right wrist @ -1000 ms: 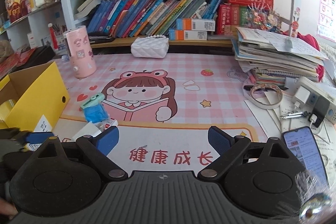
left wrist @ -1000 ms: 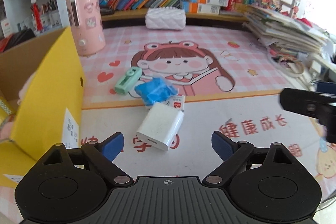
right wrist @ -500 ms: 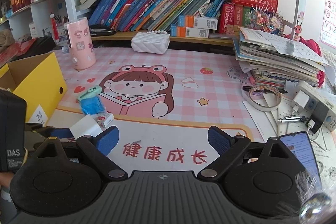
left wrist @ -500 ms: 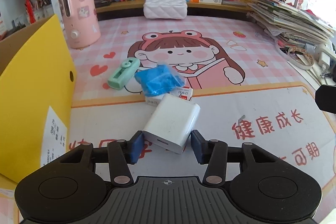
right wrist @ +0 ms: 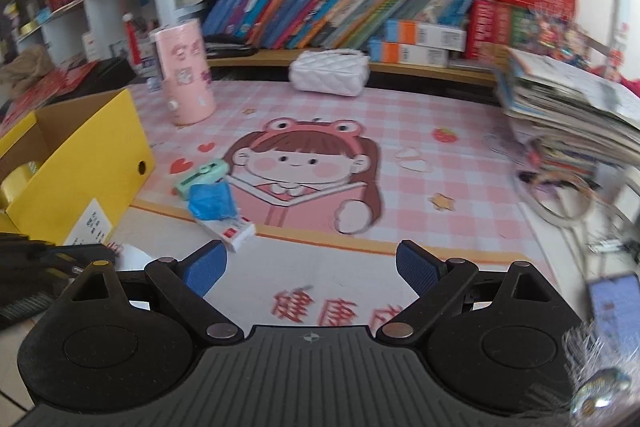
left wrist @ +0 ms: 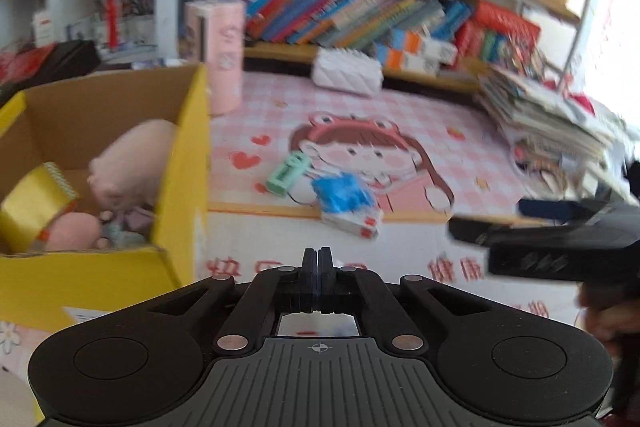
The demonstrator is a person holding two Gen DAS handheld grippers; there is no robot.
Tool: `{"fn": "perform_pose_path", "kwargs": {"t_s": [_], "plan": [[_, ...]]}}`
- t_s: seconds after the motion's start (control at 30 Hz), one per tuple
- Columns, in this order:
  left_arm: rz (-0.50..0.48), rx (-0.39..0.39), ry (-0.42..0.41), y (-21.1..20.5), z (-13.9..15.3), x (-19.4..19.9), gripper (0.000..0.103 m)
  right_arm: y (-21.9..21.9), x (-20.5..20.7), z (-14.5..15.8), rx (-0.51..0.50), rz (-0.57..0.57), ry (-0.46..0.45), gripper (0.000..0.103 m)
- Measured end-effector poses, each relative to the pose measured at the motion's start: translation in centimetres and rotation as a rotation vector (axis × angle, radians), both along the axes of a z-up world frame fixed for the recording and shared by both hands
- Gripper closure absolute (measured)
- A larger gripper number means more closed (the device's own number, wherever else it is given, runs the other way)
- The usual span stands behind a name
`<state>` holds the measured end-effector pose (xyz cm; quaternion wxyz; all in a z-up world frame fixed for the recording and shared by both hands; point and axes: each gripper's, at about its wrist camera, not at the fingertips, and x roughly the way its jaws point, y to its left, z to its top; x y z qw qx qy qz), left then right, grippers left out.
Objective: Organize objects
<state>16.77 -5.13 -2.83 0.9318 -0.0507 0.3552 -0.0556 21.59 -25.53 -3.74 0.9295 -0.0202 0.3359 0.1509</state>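
My left gripper (left wrist: 317,259) is shut, its fingers pressed together with nothing between them, raised over the white part of the mat beside the yellow box (left wrist: 188,167). Ahead on the mat lie a mint green device (left wrist: 287,174), a crumpled blue packet (left wrist: 344,193) and a small white and red box (left wrist: 354,223). My right gripper (right wrist: 310,255) stands open and empty, just short of the same three things (right wrist: 202,179) (right wrist: 211,201) (right wrist: 234,233). A white block's corner (right wrist: 132,259) shows beside the left gripper's body (right wrist: 40,263).
The yellow box holds a pink plush (left wrist: 132,163) and a gold tape roll (left wrist: 34,203). A pink cylinder (right wrist: 185,71) and a white quilted purse (right wrist: 328,71) stand at the back. A paper stack (right wrist: 568,115), a tape ring (right wrist: 560,199) and a phone (right wrist: 614,303) crowd the right side.
The left jaws closed from wide around the white block to fully shut, and the block is no longer between them. The left gripper rose and swung towards the yellow box. The right gripper edged forward.
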Motion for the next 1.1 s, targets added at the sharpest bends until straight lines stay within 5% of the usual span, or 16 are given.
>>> {"fn": "perform_pose_path", "kwargs": {"t_s": [0.27,0.33,0.5,0.57,0.7,0.87,0.93,1.0,1.1], "plan": [[0.025,0.047,0.031,0.5,-1.4,-1.4,0.103,3.1,0.7,-1.8,-0.068,0.104,0.023,0.010],[0.036,0.032,0.043,0.4,-1.7,-1.8,0.094,3.2,0.3,-1.9,-0.070,0.110,0.026,0.010],[-0.009,0.050,0.021,-1.7,-2.1,-1.3,0.028,2.2,-0.5,-1.3,-0.122,0.004,-0.014,0.010],[-0.037,0.052,-0.003,-3.0,-2.3,-0.9,0.022,1.0,-0.8,-0.7,-0.118,-0.043,-0.038,0.010],[-0.100,0.050,0.044,-5.7,-3.6,1.0,0.021,-1.3,-1.2,0.5,-0.091,-0.118,-0.059,0.010],[-0.062,0.069,0.145,-7.2,-6.0,2.9,0.026,-3.0,-1.7,1.5,-0.083,-0.154,-0.086,0.010],[-0.065,0.106,0.136,-7.9,-6.5,2.8,0.035,-3.5,-1.6,1.6,-0.086,-0.164,-0.083,0.010],[-0.078,0.164,0.124,-8.5,-6.5,2.7,0.057,-4.0,-1.5,1.5,-0.082,-0.176,-0.076,0.010],[-0.101,0.155,0.129,-8.4,-6.1,2.6,0.062,-4.4,-1.4,1.2,-0.071,-0.185,-0.063,0.010]]}}
